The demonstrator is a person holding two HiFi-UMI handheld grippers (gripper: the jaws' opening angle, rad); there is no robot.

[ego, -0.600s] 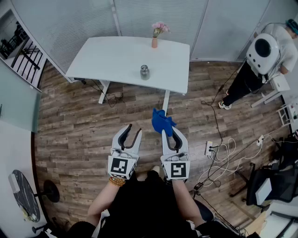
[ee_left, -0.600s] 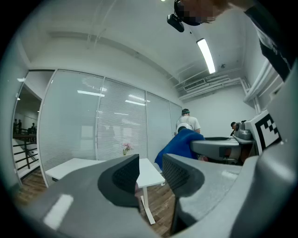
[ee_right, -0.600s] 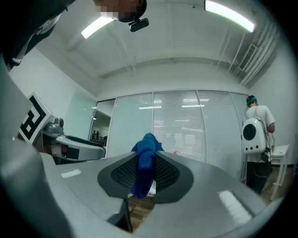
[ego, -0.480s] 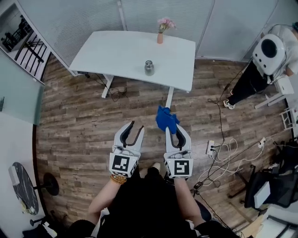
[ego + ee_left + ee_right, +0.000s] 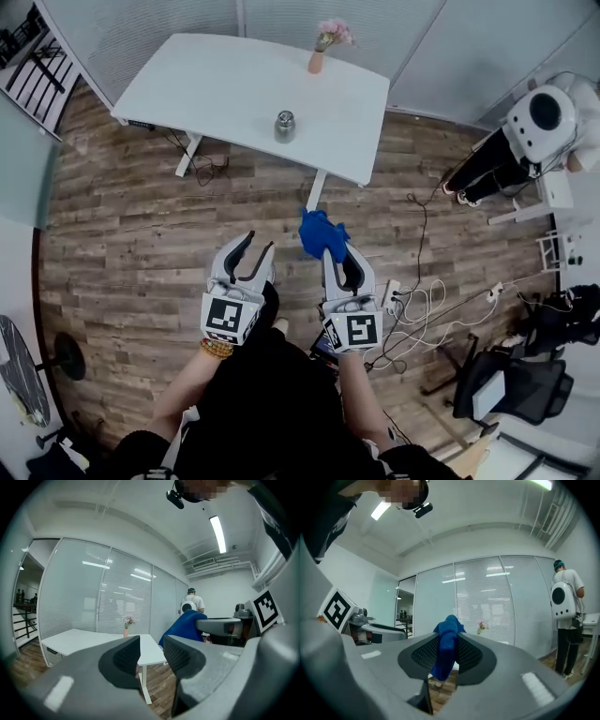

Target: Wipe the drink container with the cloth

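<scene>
Right tool (image 5: 336,255) on cloth (image 5: 317,232), container (image 5: 284,125) well apart

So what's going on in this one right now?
A person stands on the wood floor, apart from the white table, holding a gripper in each hand. The right gripper is clamped on a blue cloth. The left gripper is open with nothing between its jaws. The metal drink container stands on the table, out of contact with either gripper, so wiping has not begun.
</scene>
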